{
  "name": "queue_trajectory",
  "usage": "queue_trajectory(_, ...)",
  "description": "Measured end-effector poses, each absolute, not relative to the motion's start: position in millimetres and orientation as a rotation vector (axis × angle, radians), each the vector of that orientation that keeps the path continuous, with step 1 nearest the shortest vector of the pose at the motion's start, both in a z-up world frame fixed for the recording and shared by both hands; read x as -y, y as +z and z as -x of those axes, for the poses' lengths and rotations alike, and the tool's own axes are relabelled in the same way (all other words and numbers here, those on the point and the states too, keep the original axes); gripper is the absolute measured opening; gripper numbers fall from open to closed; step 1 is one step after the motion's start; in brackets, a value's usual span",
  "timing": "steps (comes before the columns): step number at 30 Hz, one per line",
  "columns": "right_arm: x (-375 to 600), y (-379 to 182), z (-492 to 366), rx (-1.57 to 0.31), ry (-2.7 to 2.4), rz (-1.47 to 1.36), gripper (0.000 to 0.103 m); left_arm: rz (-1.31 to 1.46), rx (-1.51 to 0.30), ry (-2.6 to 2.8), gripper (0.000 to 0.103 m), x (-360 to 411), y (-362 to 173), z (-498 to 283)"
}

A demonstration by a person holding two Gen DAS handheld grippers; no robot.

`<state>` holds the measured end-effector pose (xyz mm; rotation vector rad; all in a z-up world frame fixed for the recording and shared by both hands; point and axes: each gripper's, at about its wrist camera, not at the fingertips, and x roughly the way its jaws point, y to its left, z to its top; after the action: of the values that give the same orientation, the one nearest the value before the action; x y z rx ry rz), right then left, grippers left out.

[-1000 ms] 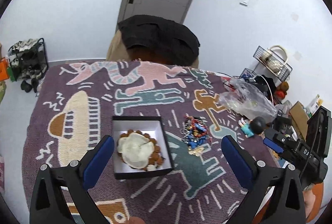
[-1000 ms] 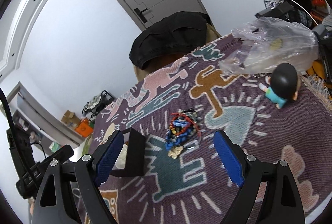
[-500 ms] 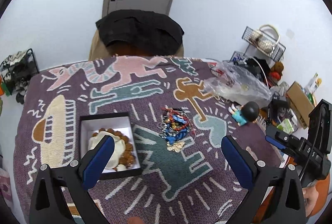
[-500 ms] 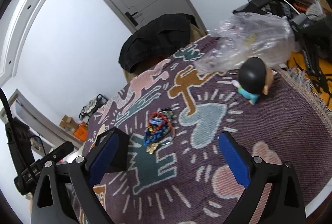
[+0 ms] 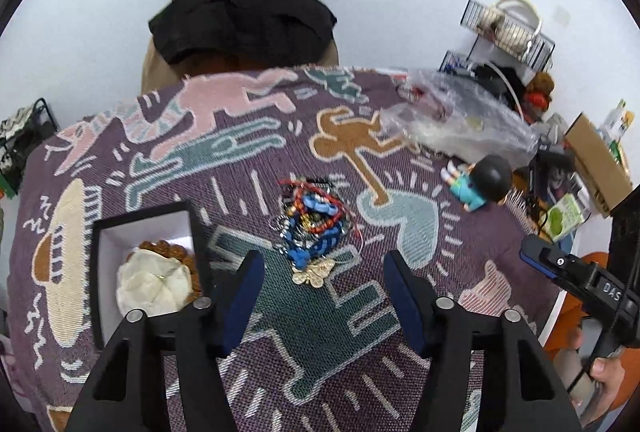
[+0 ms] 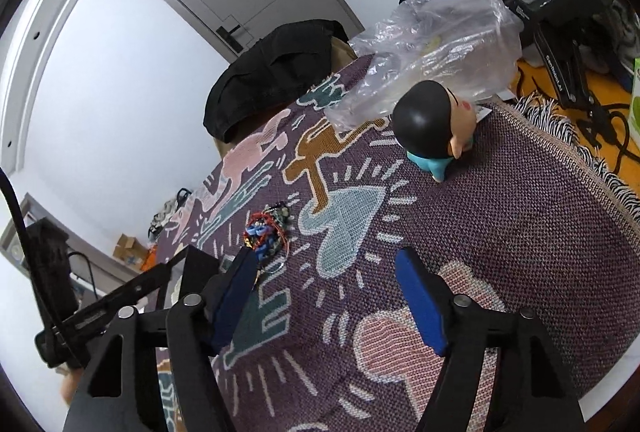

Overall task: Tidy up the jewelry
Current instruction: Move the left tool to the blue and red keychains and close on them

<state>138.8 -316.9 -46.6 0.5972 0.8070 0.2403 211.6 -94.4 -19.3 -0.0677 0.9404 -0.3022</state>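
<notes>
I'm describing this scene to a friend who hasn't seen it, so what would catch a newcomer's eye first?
First, the tangle of colourful jewelry in the middle of the patterned purple blanket, just ahead of the left gripper, whose jaws are closing with nothing between them. To its left sits an open black box with a white lining, holding a brown bead bracelet. To the right, a black-haired doll lies beside a crumpled clear plastic bag.

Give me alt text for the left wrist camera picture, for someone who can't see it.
The left gripper, jaws closing with nothing between them, points at a tangled jewelry pile on a patterned purple tablecloth. An open black box holding a beaded bracelet sits to its left.
</notes>
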Motion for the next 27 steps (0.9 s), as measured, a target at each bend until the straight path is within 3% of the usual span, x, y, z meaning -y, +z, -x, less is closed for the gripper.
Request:
queue_trajectory(3, 319, -52, -140, -0.818, 0.248, -0.607, 0.072, 0.062, -0.976, -0.307, 0.056, 100, -30, -220)
queue_trajectory(7, 322, -60, -143, -0.831, 0.252, -0.617, 0.072, 0.072, -1.037, -0.295, 0.040, 106, -46, -235)
queue_trajectory(18, 325, -74, -150, -0.850, 0.271, -0.631, 0.069, 0.049, -1.097, -0.200, 0.034, 110, -74, -270)
queue_trajectory(23, 321, -80, -157, -0.869, 0.298, -0.632, 0.052, 0.032, -1.117, -0.170, 0.033, 111, -88, -281)
queue_trajectory(27, 316, -82, -164, -0.883, 0.309, -0.627, 0.050, 0.043, -1.132, -0.158, 0.030, 107, -97, -289)
